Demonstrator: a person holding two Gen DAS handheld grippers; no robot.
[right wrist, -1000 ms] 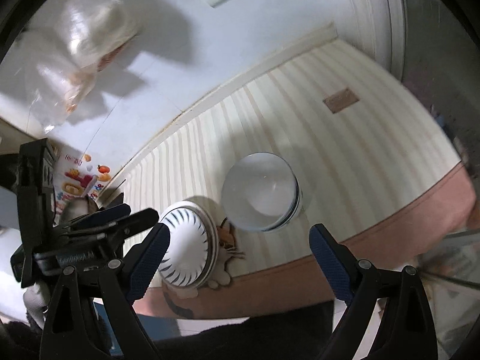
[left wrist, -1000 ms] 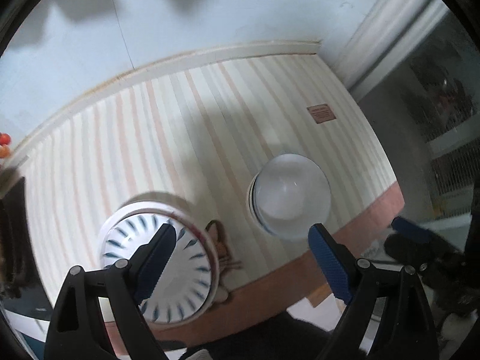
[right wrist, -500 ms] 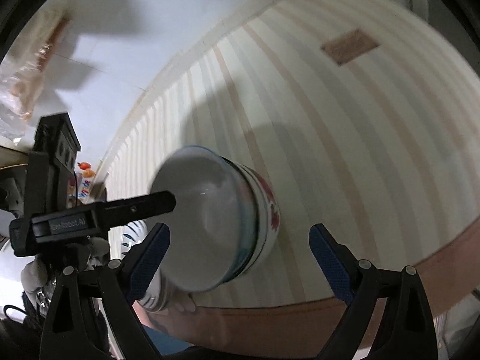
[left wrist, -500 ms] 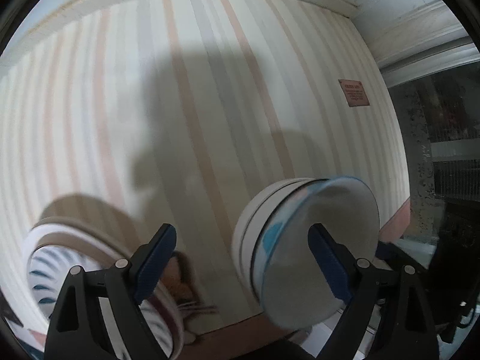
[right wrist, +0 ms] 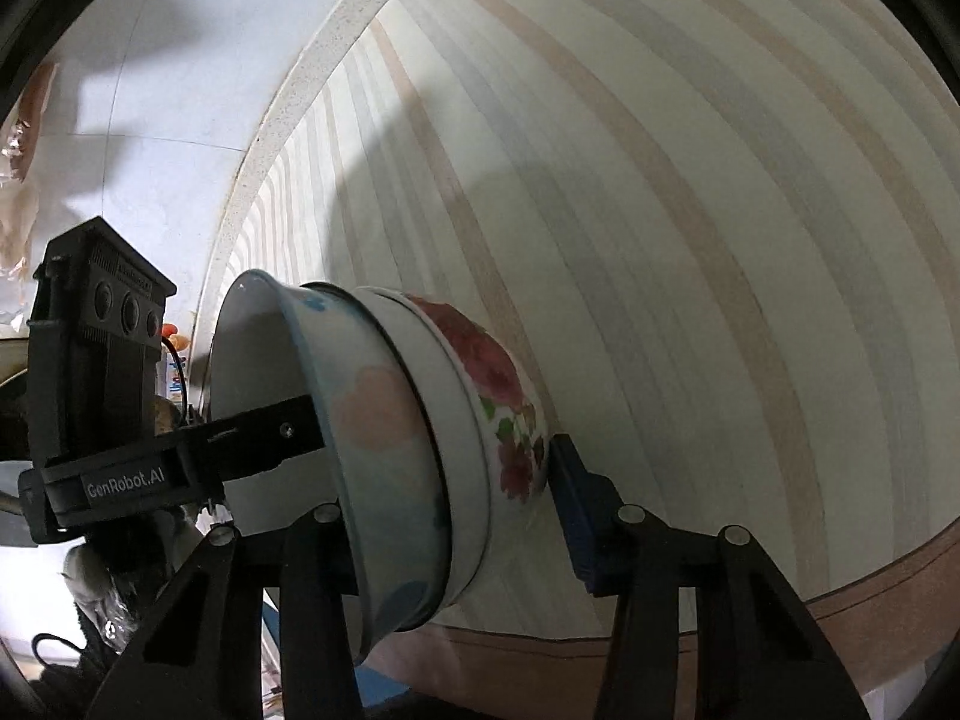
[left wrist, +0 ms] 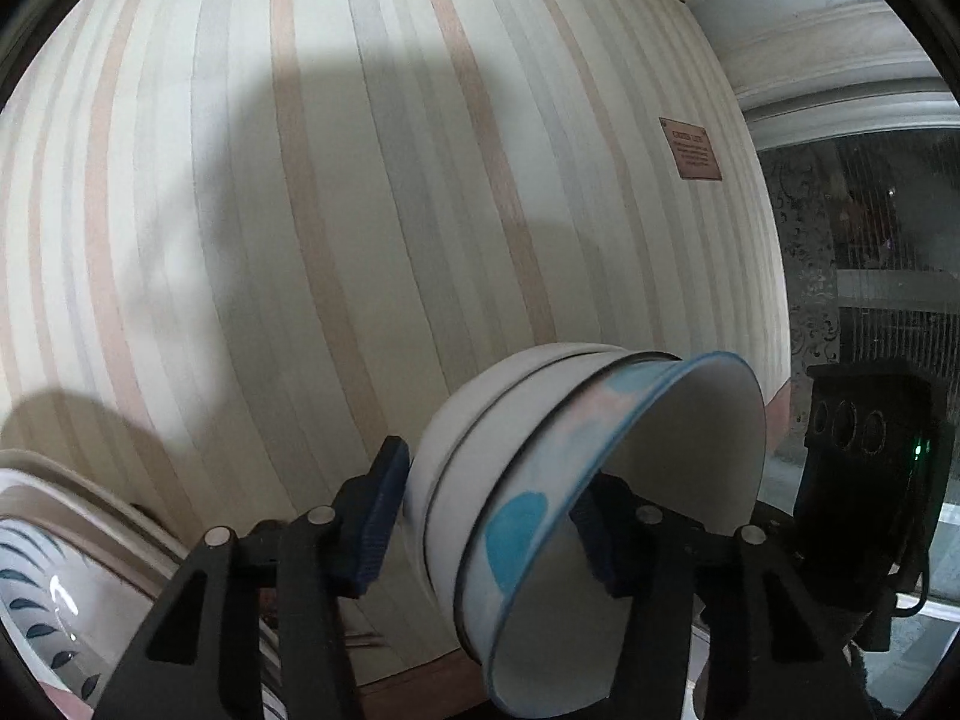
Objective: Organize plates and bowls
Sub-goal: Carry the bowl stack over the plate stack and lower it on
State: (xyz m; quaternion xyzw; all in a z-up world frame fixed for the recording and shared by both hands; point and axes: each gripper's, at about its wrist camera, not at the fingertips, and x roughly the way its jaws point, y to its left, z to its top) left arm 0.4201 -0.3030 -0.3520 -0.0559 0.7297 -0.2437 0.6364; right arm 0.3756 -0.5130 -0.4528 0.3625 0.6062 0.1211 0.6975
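"GenRobot.AI" is printed in pale letters on the black plastic body of the left gripper (right wrist: 123, 483), seen at nine o'clock in the right wrist view. A heading beginning "GREEN" is carried by the small brown rectangular label (left wrist: 690, 149) on the striped tablecloth (left wrist: 360, 210); its smaller lines cannot be read.

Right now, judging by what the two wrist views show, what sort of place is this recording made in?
Most likely a home kitchen or dining corner. A striped tablecloth covers the surface, which runs up against a pale tiled wall. On the cloth are a stack of nested bowls and a leaf-patterned plate.
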